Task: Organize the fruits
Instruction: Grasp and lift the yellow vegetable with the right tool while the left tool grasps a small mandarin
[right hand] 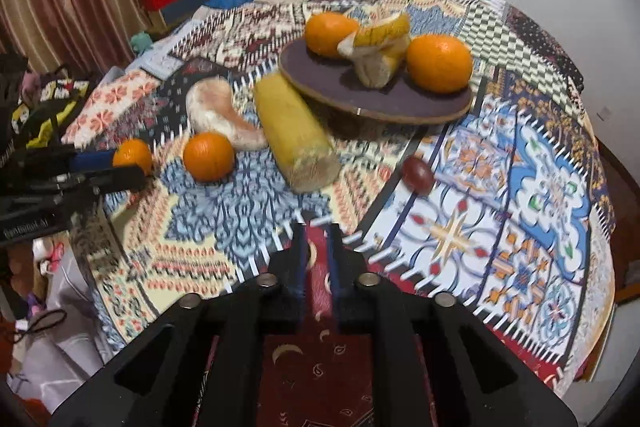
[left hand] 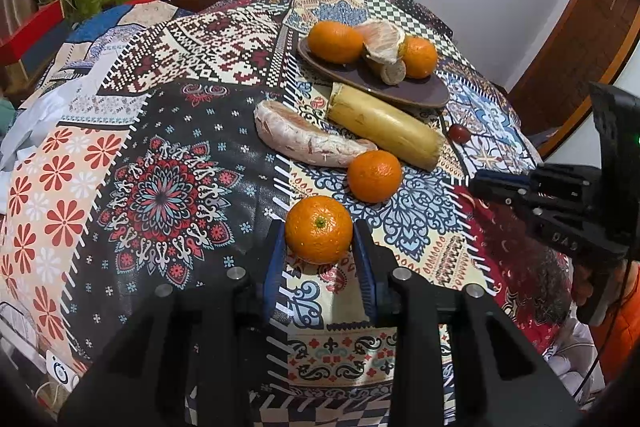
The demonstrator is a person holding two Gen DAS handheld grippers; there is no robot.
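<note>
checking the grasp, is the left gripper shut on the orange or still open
Shut on it: the left gripper has both blue fingers pressed against the sides of the orange.

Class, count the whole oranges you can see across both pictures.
4. Two sit on the brown plate: one at its left, one at its right. One lies loose on the cloth. One sits between the left gripper pads.

Black tools, blue pads
</note>
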